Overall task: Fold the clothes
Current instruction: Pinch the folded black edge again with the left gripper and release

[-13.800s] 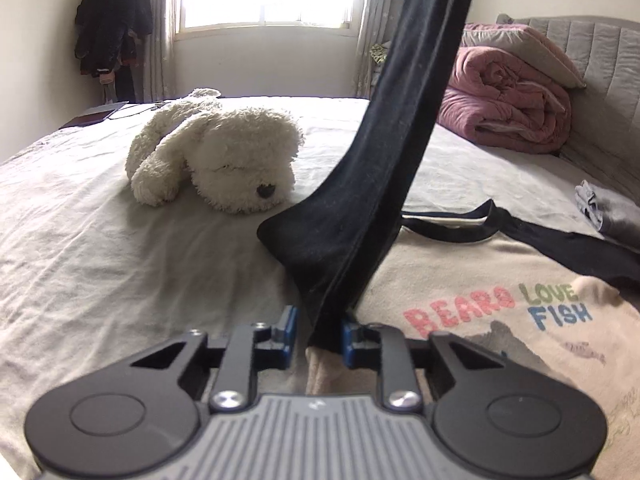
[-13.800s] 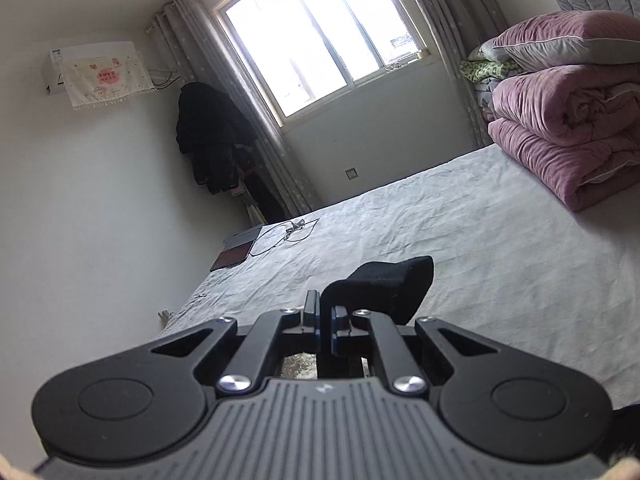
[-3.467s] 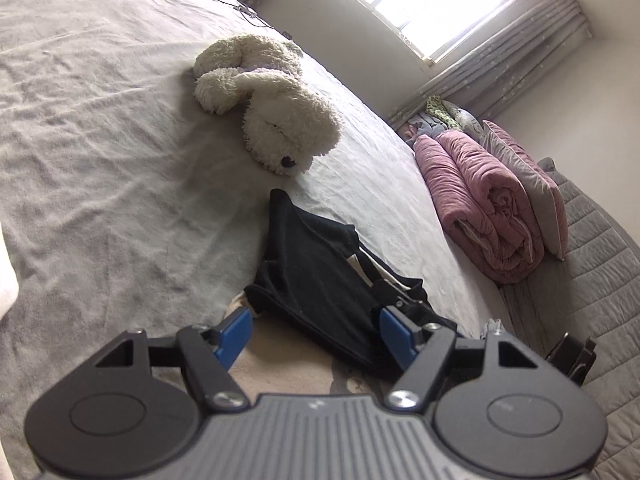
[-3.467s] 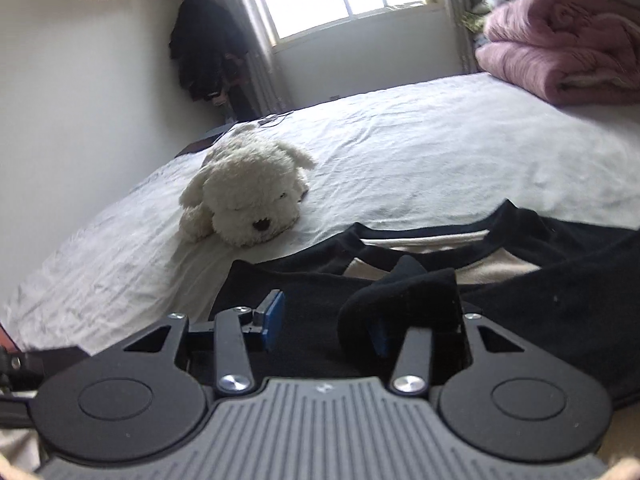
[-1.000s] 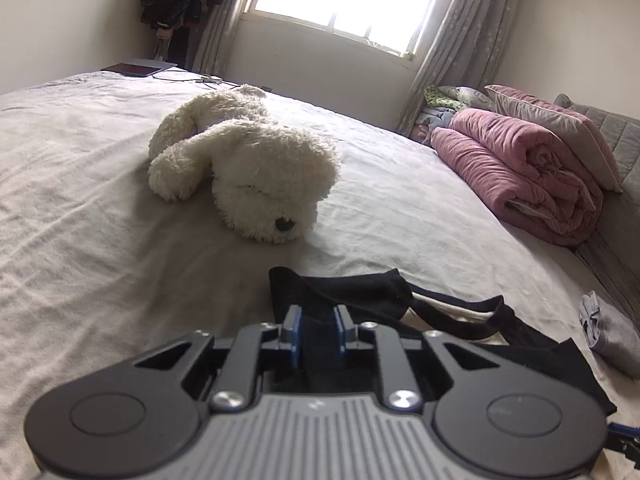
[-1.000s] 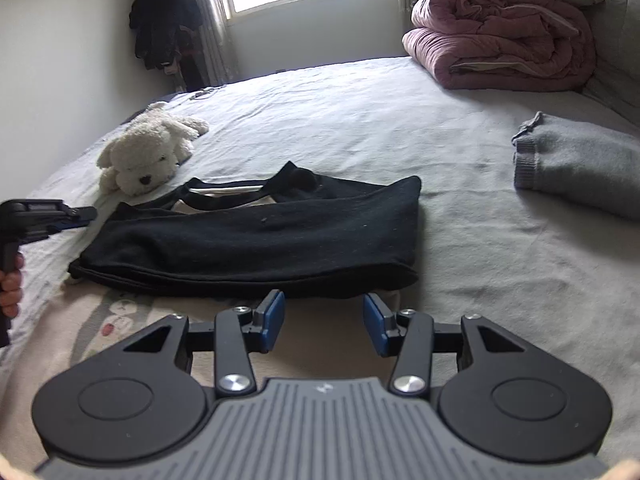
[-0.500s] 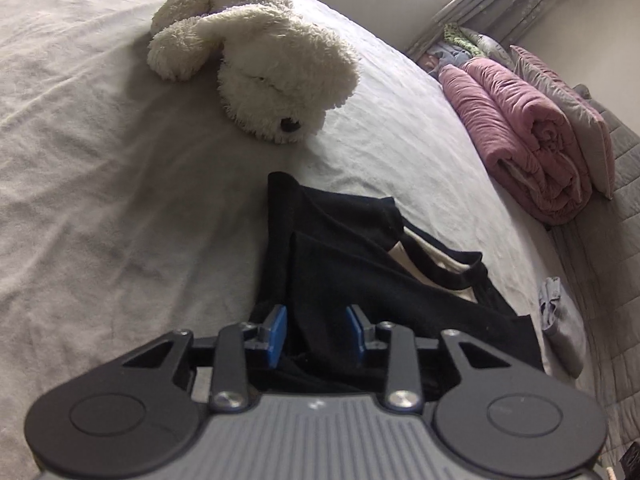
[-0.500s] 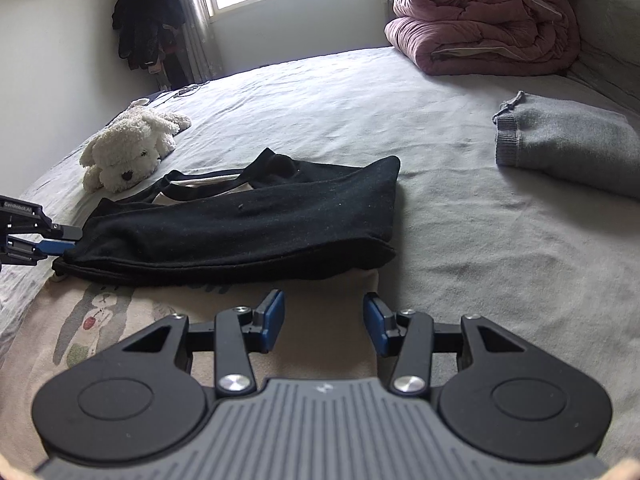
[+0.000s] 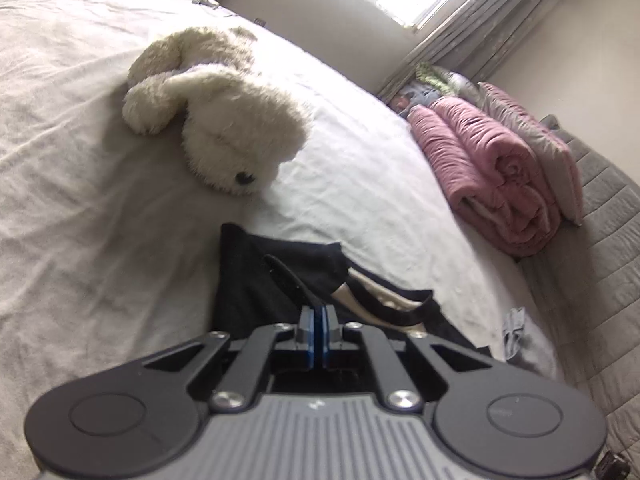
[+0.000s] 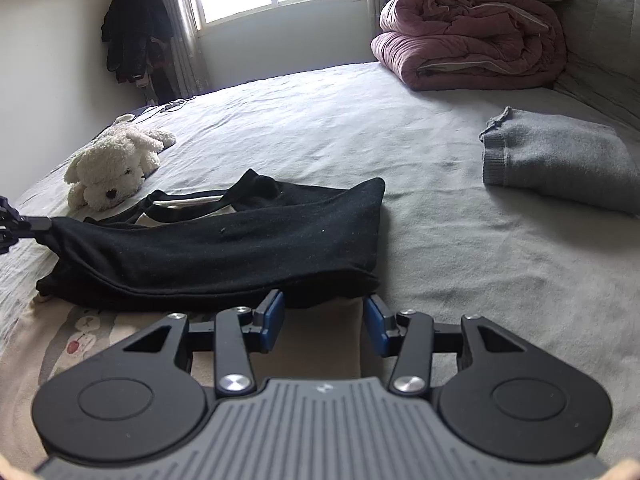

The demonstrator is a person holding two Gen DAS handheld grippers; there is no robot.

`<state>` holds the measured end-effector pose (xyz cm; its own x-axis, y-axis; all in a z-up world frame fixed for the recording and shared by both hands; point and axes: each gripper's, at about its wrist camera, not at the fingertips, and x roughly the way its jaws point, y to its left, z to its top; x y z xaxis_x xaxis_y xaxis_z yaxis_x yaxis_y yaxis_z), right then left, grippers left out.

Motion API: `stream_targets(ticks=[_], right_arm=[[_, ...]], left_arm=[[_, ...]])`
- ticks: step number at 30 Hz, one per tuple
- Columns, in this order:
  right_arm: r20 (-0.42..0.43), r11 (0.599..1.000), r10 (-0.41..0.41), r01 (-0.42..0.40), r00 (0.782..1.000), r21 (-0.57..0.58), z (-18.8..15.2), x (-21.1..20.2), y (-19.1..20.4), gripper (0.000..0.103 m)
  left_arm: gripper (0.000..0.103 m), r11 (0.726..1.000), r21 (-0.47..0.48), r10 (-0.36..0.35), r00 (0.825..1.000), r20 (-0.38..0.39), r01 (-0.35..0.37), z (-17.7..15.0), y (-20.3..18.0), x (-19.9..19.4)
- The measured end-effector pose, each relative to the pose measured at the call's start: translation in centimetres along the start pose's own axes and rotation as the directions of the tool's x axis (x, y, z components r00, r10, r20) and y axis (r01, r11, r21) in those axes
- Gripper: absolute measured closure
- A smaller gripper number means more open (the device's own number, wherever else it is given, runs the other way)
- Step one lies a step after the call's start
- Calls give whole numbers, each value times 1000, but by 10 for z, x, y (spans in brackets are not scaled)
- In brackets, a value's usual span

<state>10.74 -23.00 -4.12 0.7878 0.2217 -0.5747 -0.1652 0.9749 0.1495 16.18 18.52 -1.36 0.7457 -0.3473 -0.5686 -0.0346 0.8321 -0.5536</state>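
Left wrist view: left gripper (image 9: 319, 330), bottom center, pinches black sleeve (image 9: 288, 280) of shirt (image 9: 256, 292) below plush dog (image 9: 224, 136). Right wrist view: right gripper (image 10: 324, 320) w/ jaws apart, nothing held, at shirt's (image 10: 224, 248) near edge, mid-frame on bed (image 10: 460, 248).

Matt black knit cloth sleeve (image 10: 224, 248); fluffy cream plush dog (image 9: 224, 136); wrinkled grey cloth bed sheet (image 10: 460, 248); soft quilted pink blanket (image 10: 472, 36).
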Motion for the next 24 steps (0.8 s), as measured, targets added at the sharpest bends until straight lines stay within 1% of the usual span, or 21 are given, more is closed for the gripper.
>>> stream_targets(ticks=[6, 8, 12, 17, 20, 21, 22, 23, 24], right_arm=[[12, 998, -44, 44, 999, -40, 5, 13, 6, 55], [16, 998, -59, 59, 998, -34, 8, 14, 4, 55], [32, 999, -52, 52, 998, -7, 11, 6, 0, 55], [34, 991, -113, 115, 993, -61, 11, 12, 3, 55], [28, 979, -160, 162, 987, -126, 9, 16, 4, 55], [18, 970, -185, 186, 983, -157, 7, 18, 3, 56], [-1, 962, -205, 201, 979, -185, 5, 20, 1, 61], [-17, 955, -223, 215, 975, -203, 1, 23, -3, 61], [-30, 951, -241, 230, 970, -205, -2, 25, -9, 63]], left_arm=[[100, 998, 35, -61, 994, 93, 58, 17, -21, -16], [100, 995, 68, -85, 989, 117, 77, 21, -25, -19], [100, 990, 128, -77, 987, 143, 59, 25, -24, -17], [100, 993, 112, -45, 988, 148, 29, 20, -5, -8], [100, 996, 87, -25, 989, 145, 13, 12, 9, -3], [100, 997, 81, -19, 991, 135, 8, 8, 13, 0], [100, 997, 76, -17, 993, 121, 8, 3, 17, 2], [100, 998, 66, -18, 995, 102, 11, -3, 24, 7], [100, 998, 60, -8, 996, 84, 3, -10, 30, 12]])
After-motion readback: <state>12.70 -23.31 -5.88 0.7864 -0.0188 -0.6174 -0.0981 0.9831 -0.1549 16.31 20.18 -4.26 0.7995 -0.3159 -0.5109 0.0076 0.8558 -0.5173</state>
